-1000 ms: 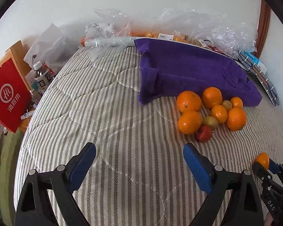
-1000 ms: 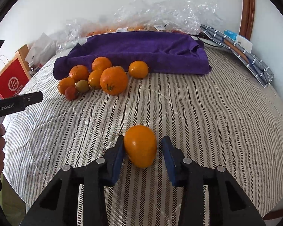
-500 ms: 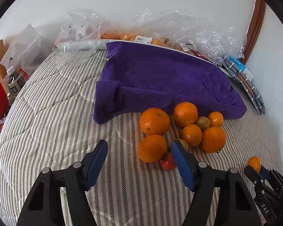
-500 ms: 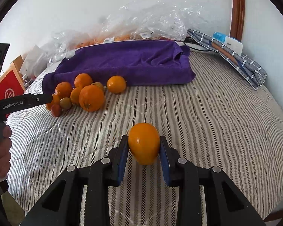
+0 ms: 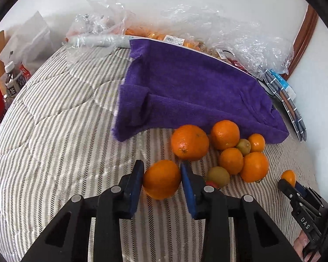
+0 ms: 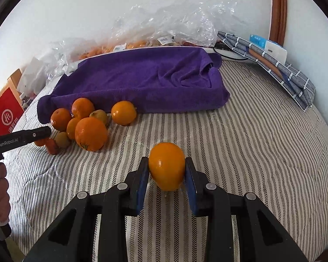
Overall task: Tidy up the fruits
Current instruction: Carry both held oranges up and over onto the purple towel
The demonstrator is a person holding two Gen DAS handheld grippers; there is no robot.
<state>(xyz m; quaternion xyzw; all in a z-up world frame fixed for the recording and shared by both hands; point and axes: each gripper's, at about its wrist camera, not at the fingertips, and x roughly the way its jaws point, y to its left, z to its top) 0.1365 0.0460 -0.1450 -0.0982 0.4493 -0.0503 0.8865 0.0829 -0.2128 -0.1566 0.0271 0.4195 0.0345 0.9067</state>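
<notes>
Cloth, peel and plastic under my claws

My left gripper has matt black plastic arms and smooth blue pads pressed on an orange with finely dimpled, faintly shiny peel; my right gripper is built the same and its yellow-orange fruit looks smoother and glossier. The striped quilt is soft matt woven cloth, stitched in puffy panels. The purple towel is thick, fuzzy terry, dull all over. Behind it the clear plastic bags are thin, crinkled film catching bright glints. The checked cloth is flat and matt; the wooden frame is polished brown; the red paper bag has a slight sheen.
</notes>
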